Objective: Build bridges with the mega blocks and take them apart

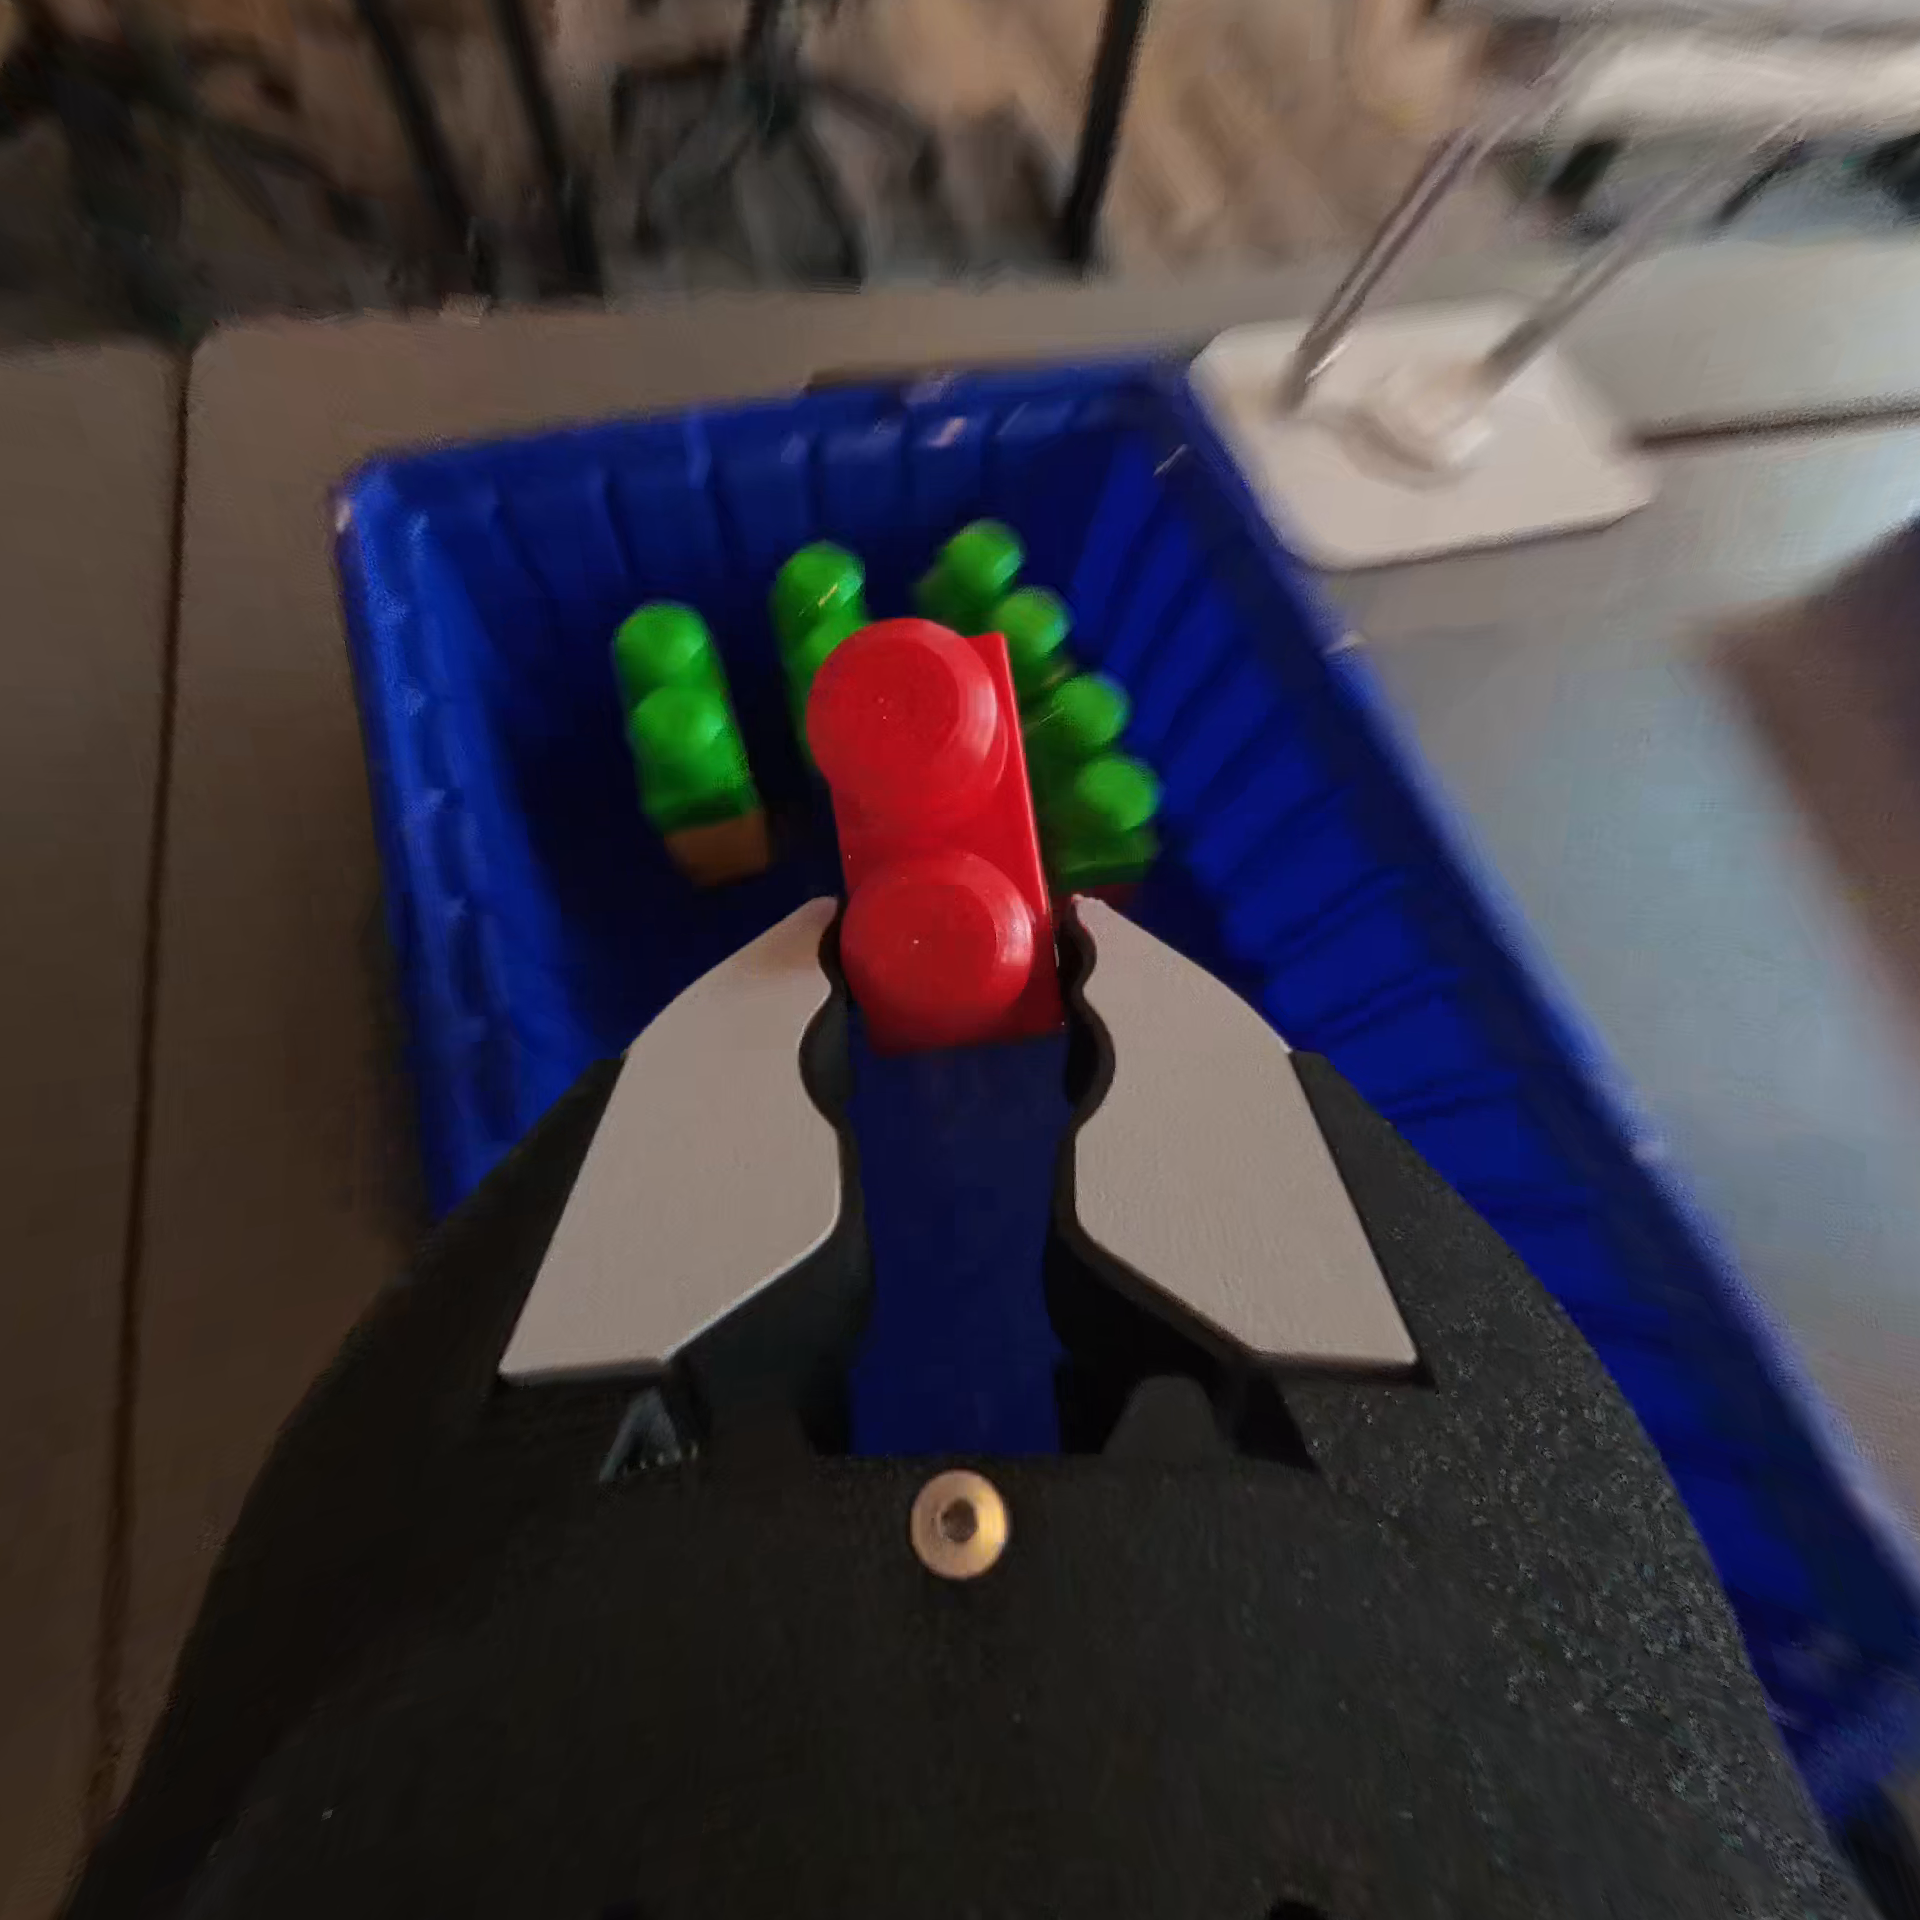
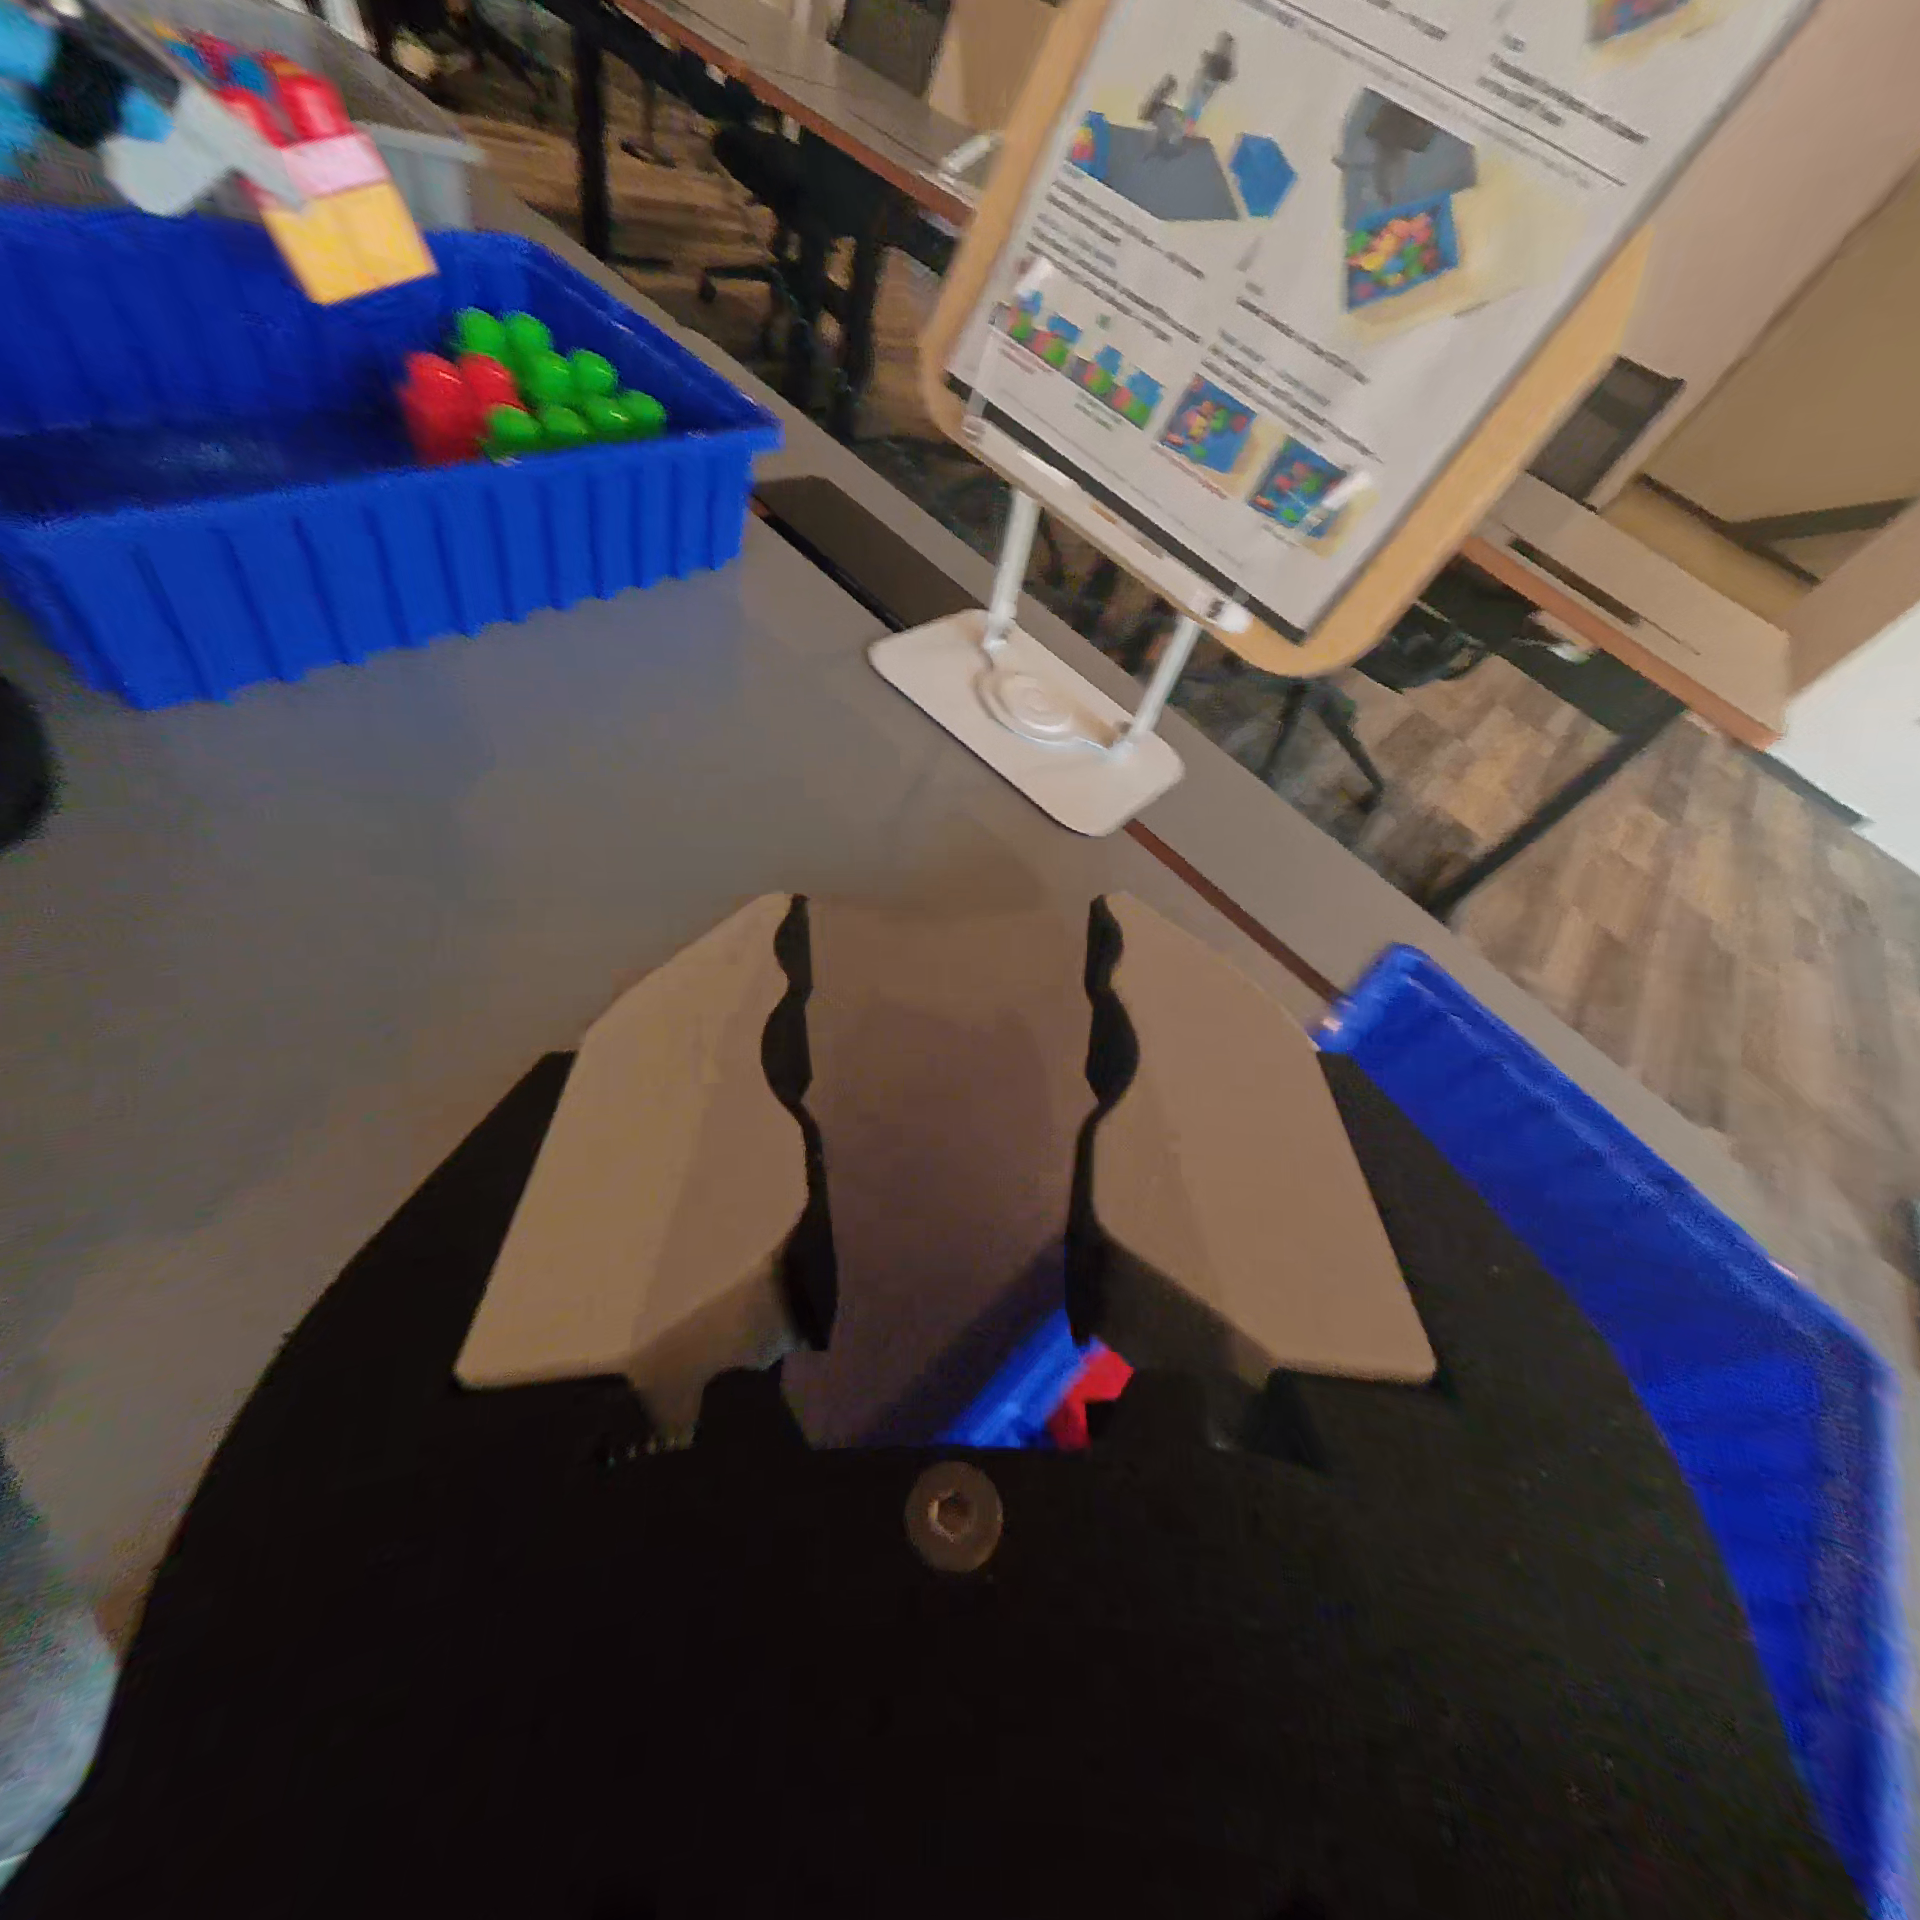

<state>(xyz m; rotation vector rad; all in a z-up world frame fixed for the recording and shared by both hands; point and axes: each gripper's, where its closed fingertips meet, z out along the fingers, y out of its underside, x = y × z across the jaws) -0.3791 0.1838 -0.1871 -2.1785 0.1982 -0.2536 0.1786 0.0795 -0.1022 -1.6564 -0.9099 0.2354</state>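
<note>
Left wrist view first: my left gripper (image 1: 951, 914) has its fingers closed in on a red block (image 1: 930, 831), a two-stud piece pinched at its near end and sticking out forward over the blue bin (image 1: 1299, 831). Down in that bin, left of the red block, sits a short green block (image 1: 686, 727) with an orange-brown base. Another green block (image 1: 816, 603) peeks out just behind the red one, and a longer row of green studs (image 1: 1060, 707) runs along its right side. Right of the bin, on the grey table (image 1: 1558, 831), stands the white base (image 1: 1455, 447) of a sign stand.

Over in the right wrist view, the same bin (image 2: 395, 582) sits far left with red and green blocks (image 2: 530, 395) clustered in its right corner. Above it I see the left gripper (image 2: 197, 156), blurred, with its red block sitting on pink and yellow pieces (image 2: 332, 208). Right of the bin is the instruction sheet on its stand (image 2: 1299, 312). My right gripper (image 2: 945, 914) is spread apart with nothing between its fingers, hovering over bare table. At the far right edge, a second blue bin (image 2: 1662, 1299); its contents are hidden from me.
</note>
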